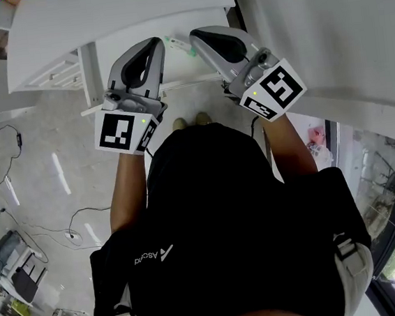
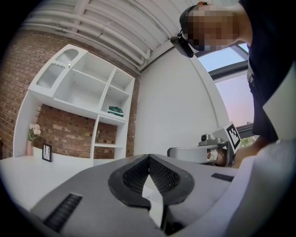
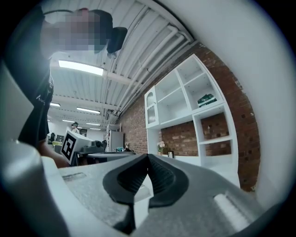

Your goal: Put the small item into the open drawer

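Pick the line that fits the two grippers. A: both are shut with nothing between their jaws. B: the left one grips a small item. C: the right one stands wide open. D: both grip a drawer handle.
A: the left gripper and the right gripper each show, in their own view, jaws that meet at the tips with nothing between them.
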### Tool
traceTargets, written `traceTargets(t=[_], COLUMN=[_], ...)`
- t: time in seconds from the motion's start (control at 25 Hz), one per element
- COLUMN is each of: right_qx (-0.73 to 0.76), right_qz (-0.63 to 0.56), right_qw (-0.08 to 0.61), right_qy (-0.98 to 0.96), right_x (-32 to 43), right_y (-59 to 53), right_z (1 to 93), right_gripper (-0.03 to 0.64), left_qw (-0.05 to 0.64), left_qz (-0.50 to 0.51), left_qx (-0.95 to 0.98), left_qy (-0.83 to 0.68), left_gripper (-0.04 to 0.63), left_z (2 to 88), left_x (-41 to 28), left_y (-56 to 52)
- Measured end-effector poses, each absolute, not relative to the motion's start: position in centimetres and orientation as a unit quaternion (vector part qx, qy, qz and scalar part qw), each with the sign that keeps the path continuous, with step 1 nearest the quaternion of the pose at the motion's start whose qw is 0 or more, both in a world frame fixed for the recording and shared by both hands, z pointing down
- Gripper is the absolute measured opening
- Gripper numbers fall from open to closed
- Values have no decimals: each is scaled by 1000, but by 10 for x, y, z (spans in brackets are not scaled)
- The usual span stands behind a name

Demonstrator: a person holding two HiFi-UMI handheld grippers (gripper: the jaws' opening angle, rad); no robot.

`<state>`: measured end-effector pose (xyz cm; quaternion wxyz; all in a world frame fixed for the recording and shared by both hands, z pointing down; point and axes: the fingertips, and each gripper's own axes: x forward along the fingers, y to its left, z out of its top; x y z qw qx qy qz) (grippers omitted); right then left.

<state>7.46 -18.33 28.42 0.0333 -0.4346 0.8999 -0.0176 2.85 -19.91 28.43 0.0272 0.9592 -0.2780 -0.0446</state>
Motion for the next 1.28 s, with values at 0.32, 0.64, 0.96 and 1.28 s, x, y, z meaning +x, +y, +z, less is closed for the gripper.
traceTargets(t=[0.32,0.64,0.96,1.28], right_qx=[-447,-447,-448,-446], right_qz=[-6,0,6,9], right_qw=[32,26,30,29], right_qy=[894,894,894,894], right_x=[82,79,79,79], right_y=[-171,-165,-159,-155], right_z=[284,284,280,276], right_gripper=[2,2,2,2], left_qw=[24,24,21,19], left_qz=[-46,-47,-52,-55], left_qx=[962,961,960,959], left_qy=[-270,-271,-275,-277], left_gripper=[-2,-2,-2,-2], left_z=[283,281,278,273], left_x=[34,32,28,28], left_y=[-189,-185,-181,-179])
